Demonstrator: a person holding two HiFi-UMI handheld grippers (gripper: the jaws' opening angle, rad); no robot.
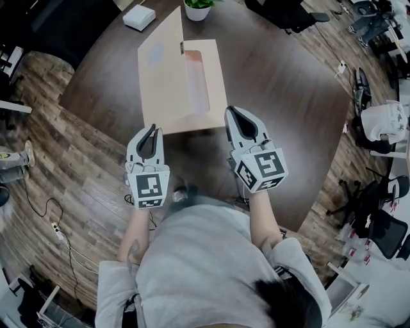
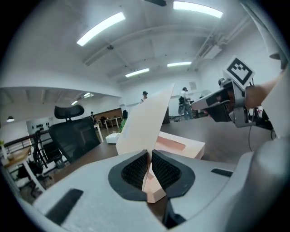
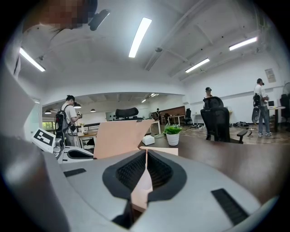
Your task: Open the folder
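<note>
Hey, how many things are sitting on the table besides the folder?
2. A white box sits at the far left of the table, and a potted plant stands right of it, both beyond the folder. More may lie outside the picture.

One folder (image 1: 182, 83). One table (image 1: 288, 96). Two grippers: left gripper (image 1: 153, 132), right gripper (image 1: 230, 114). One potted plant (image 1: 197, 8) and one white box (image 1: 139, 16), both at table's far edge. Office chairs (image 1: 289, 14): several, exact count unclear. Background people (image 3: 68, 115): at least three in right gripper view.
</note>
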